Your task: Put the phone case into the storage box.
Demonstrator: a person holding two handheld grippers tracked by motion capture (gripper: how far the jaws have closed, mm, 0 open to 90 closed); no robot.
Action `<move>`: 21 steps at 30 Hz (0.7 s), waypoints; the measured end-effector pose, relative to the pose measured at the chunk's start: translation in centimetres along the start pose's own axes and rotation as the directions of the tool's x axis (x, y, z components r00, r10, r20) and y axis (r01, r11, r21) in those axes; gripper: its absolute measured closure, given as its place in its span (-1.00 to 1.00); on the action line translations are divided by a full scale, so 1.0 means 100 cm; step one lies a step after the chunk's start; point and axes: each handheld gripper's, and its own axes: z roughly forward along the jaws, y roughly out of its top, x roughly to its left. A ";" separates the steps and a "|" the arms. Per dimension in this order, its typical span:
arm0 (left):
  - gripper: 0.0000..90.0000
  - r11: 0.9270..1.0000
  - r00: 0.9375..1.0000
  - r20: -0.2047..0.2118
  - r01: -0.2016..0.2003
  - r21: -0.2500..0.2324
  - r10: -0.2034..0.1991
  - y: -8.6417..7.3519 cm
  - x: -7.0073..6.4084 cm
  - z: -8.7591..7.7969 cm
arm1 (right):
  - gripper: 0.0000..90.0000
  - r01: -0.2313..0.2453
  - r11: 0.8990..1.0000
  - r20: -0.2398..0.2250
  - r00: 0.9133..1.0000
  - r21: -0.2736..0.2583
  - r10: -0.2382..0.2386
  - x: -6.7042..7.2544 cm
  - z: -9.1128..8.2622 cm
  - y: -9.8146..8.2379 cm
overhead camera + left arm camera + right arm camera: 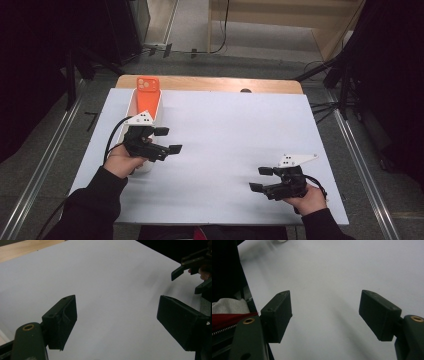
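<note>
Phone (148, 84) stands in white holder (152, 107); both claws, left (168, 140) and right (260, 179), gape empty.

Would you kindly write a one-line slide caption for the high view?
Two open hand-held grippers, left gripper and right gripper, over a white table; an orange phone stands in a white holder.

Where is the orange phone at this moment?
In the high view, the orange phone stands at the table's far left, propped in the far end of the white tray, just beyond the left tool.
</note>
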 end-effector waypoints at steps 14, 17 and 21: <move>-0.63 1.000 1.000 0.016 -0.025 0.006 0.025 -0.016 -0.011 0.005 | -0.43 -0.003 1.000 -0.006 1.000 0.007 0.004 0.001 0.000 0.000; -0.63 0.999 0.999 0.022 -0.036 0.012 0.036 -0.019 -0.013 0.006 | -0.43 -0.001 1.000 -0.006 1.000 0.008 0.001 0.000 0.001 0.000; -0.63 0.999 0.998 0.035 -0.043 0.011 0.043 -0.025 -0.016 0.008 | -0.43 0.003 1.000 -0.007 1.000 0.009 -0.003 0.001 0.001 0.000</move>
